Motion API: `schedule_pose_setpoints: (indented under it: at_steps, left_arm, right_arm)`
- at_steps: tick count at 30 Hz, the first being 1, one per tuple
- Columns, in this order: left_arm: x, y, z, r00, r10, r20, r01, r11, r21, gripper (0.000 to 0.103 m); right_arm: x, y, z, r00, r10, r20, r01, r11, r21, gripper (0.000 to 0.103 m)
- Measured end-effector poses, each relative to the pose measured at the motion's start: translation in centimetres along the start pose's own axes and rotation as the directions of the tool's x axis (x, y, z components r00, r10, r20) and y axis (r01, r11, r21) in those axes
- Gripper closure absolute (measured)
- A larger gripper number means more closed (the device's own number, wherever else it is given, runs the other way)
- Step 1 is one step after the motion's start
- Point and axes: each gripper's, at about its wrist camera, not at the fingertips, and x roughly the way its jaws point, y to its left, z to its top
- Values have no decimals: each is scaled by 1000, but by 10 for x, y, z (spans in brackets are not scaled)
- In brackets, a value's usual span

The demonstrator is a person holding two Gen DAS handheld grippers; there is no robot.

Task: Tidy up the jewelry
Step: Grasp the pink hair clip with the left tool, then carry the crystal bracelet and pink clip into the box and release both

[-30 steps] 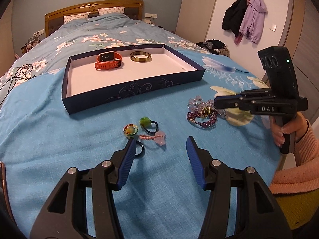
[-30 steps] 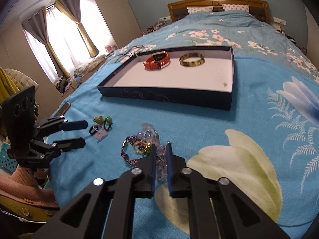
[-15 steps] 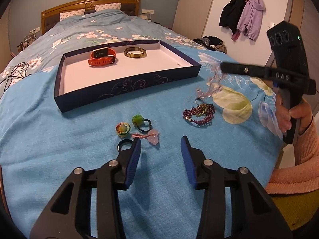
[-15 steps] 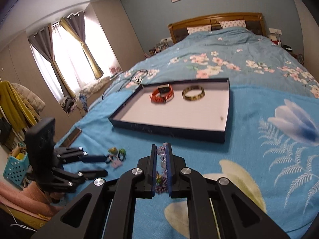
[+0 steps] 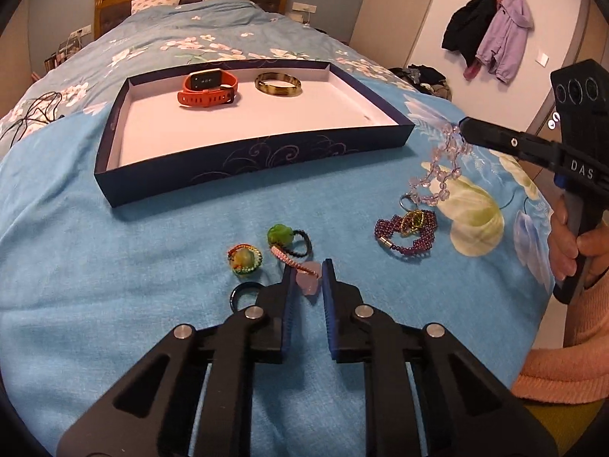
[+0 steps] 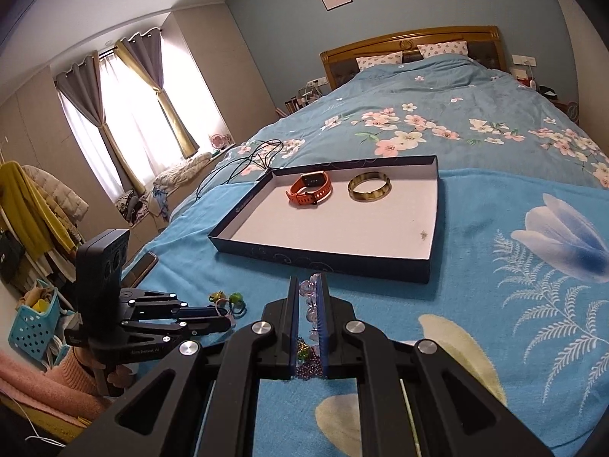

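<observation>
My left gripper (image 5: 307, 272) hovers low over the blue bedspread, jaws closing with its pads against a pink stone ring (image 5: 310, 283). Around it lie a green stone ring (image 5: 283, 234), a multicoloured bead ring (image 5: 245, 259), a black ring (image 5: 243, 293) and a purple bead bracelet (image 5: 405, 232). My right gripper (image 6: 308, 280) is shut on a clear crystal bead bracelet (image 5: 441, 167), which dangles above the bed just right of the dark blue tray (image 5: 247, 160). An orange watch (image 5: 207, 87) and a gold bangle (image 5: 278, 84) lie in the tray.
Black cables (image 5: 34, 114) trail over the bed left of the tray. A phone (image 6: 141, 266) lies by the bed's edge and a blue basket (image 6: 32, 323) stands on the floor. Coats (image 5: 491, 38) hang on the far wall.
The left jaws narrowed from wide apart down onto the pink stone ring while the gripper moved forward. The right gripper rose, lifting the crystal bracelet off the bed.
</observation>
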Motion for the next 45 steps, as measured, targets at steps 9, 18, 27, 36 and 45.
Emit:
schedule_pose_setpoints:
  at_steps: [9,18,27,36,45]
  left_arm:
    - [-15,-5,-1,1000,-11,28,10,1000,18,89]
    - [-36,-5,21,995,-17,99,13,999,47,89]
    - [-37,6,58,991,26,134,-36,997,69,89]
    - [-24,25,88,989,68,128,-76,996,56,89]
    - [4,42,107,990,112,90,-117,992,48,89]
  right_arm:
    - [2,4,10,1000,14,15,-14,1000,-15,96]
    - [6,11,35,998,29,49,-27,999,-45,96]
    - [28,10,60,998,39,58,-37,999,-39,96]
    - [57,5,83,998,23,52,-20,999,-40,96]
    - [90,-6,98,1000,15,27,-14,1000,-13,96]
